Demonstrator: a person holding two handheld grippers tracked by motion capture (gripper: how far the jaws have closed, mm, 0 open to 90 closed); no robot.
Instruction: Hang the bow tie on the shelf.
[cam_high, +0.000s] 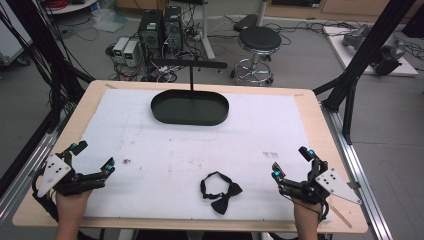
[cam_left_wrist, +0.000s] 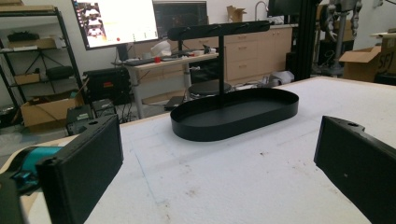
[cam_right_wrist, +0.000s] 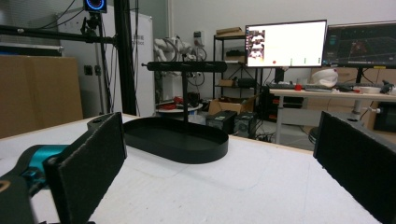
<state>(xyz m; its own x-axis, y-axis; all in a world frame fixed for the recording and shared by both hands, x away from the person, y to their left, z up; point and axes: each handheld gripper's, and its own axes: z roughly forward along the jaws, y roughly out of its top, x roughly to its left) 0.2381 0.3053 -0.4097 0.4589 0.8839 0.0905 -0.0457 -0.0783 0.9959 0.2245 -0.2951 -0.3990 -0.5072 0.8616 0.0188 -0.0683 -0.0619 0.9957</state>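
While both my left gripper and right gripper rest wide open and empty, the bow tie lies between them; I judge a centred pinch suits, toward the stand's tray ahead.

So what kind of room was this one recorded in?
Most likely a robotics lab or workshop: monitors on a desk, desktop computers with loose cabling on the floor, and a black frame standing around the table.
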